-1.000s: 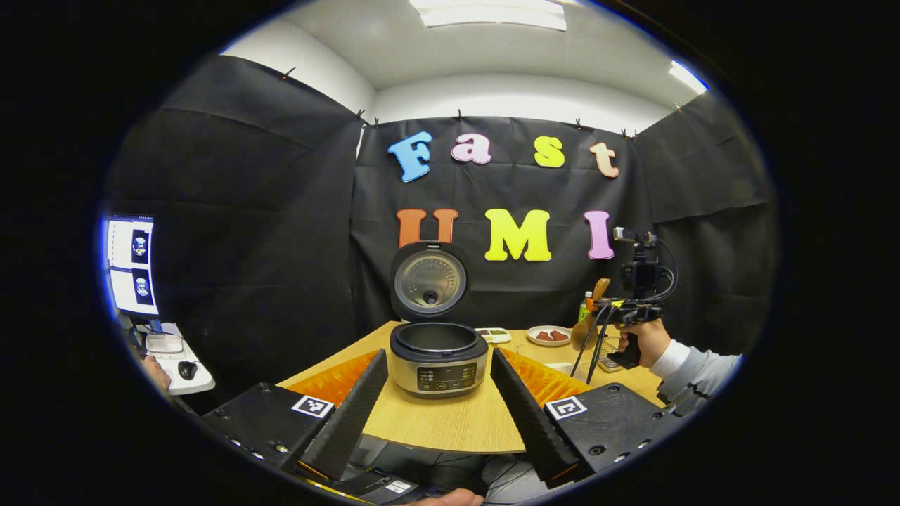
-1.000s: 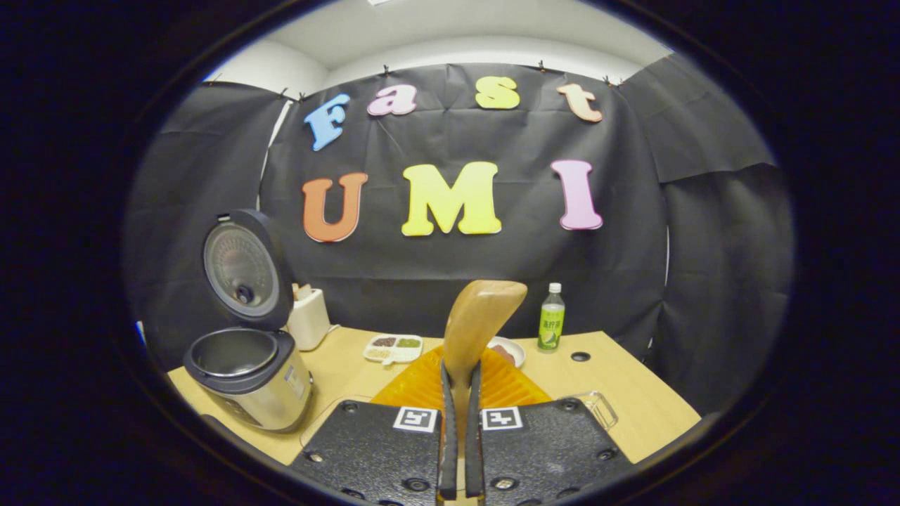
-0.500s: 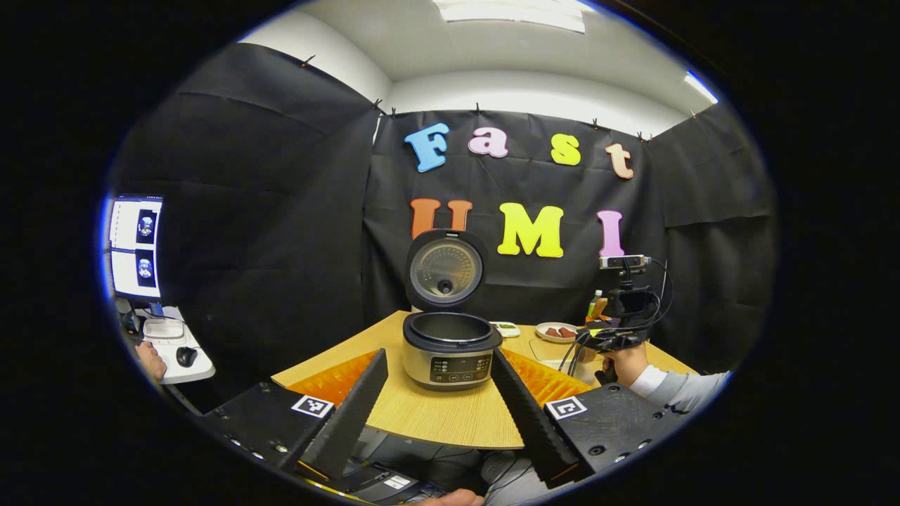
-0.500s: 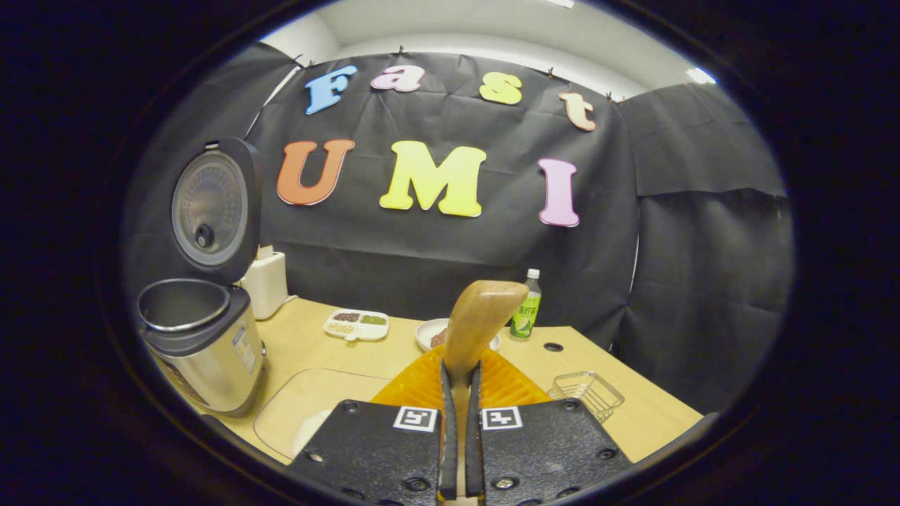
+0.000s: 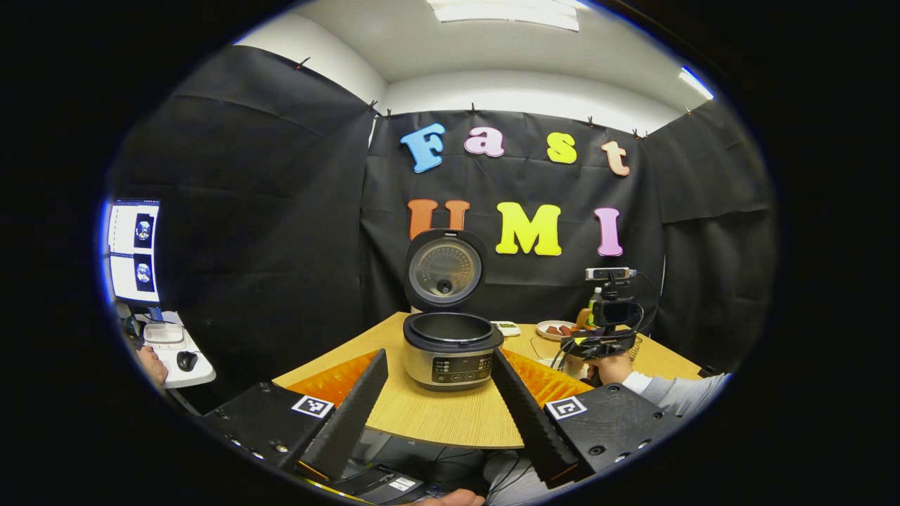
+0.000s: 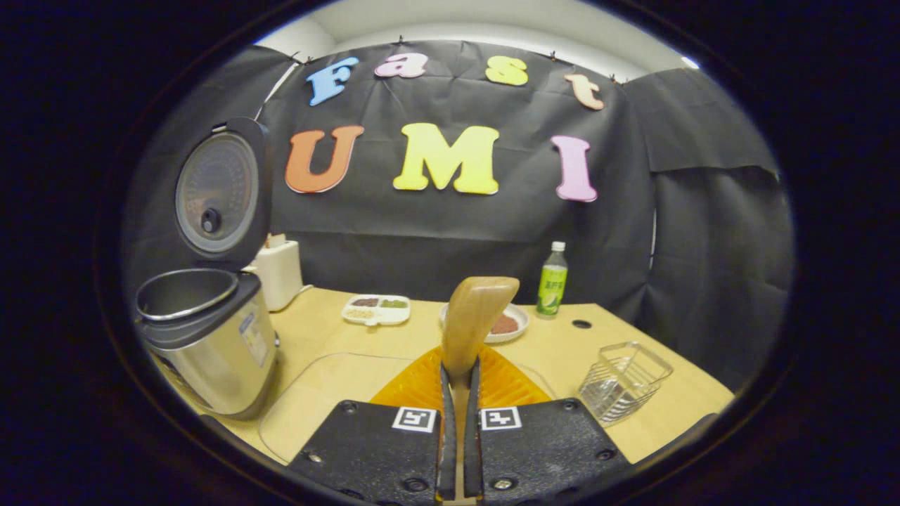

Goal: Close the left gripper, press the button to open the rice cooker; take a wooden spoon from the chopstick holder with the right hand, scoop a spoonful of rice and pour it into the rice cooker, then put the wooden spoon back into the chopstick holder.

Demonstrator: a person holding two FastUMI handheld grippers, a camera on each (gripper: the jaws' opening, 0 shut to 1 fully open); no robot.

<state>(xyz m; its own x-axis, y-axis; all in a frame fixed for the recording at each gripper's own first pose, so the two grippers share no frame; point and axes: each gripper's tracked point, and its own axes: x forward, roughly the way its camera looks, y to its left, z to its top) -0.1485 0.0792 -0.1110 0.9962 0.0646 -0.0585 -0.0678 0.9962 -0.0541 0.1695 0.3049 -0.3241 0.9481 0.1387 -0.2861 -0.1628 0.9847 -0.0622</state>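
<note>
Your right hand-held gripper (image 6: 455,393) clamps the wooden spoon (image 6: 477,320) above the worktop (image 6: 654,407), while your left hand-held gripper (image 5: 439,393) stays spread before the open rice cooker (image 5: 451,348).

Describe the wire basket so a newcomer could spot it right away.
Start at the open rice cooker on the table's left side and look across to the right edge. The wire basket sits there, apart from the dishes; it alone is see-through metal mesh.

Silver rice cooker with dark rim (image 5: 451,355), lid upright and open, standing on light wooden bench (image 5: 436,418). Pale wooden spoon (image 6: 475,322), bowl uppermost, clamped upright in right hand-held gripper (image 6: 457,393).
</note>
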